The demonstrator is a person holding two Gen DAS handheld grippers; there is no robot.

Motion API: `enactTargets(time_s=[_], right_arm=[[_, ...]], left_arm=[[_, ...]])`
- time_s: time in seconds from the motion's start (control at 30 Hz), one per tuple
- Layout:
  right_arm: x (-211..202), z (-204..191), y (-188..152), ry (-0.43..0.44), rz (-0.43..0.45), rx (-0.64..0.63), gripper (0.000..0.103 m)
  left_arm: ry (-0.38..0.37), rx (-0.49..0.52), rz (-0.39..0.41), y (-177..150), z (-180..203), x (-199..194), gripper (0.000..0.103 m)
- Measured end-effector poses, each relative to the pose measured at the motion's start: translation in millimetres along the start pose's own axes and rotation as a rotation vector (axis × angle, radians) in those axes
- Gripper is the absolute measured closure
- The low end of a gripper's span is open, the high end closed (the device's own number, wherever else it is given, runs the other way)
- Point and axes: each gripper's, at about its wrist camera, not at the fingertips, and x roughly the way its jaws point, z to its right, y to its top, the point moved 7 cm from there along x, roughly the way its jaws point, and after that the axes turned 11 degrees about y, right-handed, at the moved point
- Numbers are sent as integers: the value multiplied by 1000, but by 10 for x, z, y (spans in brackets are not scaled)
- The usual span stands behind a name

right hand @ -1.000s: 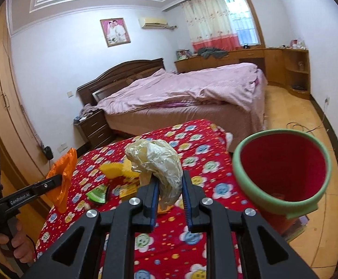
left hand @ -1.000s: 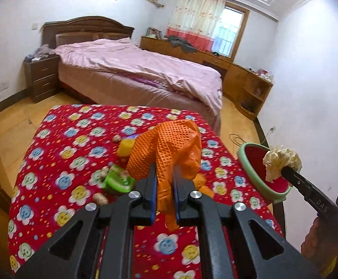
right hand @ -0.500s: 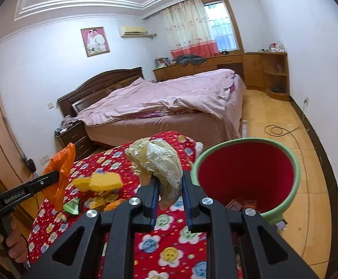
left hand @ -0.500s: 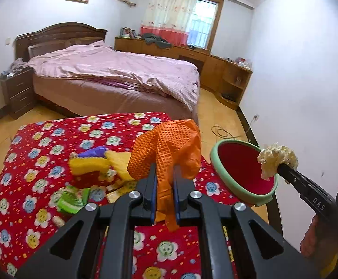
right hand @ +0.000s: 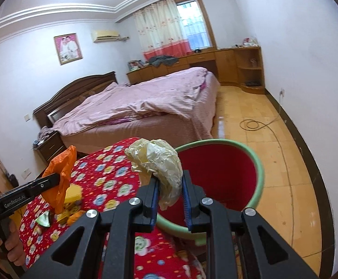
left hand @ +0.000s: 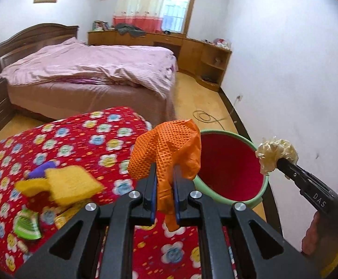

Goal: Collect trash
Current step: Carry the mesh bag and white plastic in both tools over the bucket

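Two light, limp scraps held over the bin
Left gripper (left hand: 165, 191) fingers pinch the floppy orange glove (left hand: 166, 153); right gripper (right hand: 170, 198) fingers clamp the crumpled wrapper (right hand: 156, 162) near the bin (right hand: 258, 174).

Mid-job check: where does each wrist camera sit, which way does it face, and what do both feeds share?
Left wrist: rides the left gripper, looking along its fingers over the orange glove toward the bin; right gripper and a hand show.
Right wrist: rides the right gripper, facing the bin past the crumpled bag; left gripper and a hand show.
Shared: bin, floral table, bed.
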Motion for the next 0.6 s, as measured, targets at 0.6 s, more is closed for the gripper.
enactTargets(time_s=[0.6], right_arm=[[360,981,-217,-138,-84,127,83]], left_arm=[[-82,119,-150,-206,835,1061,93]])
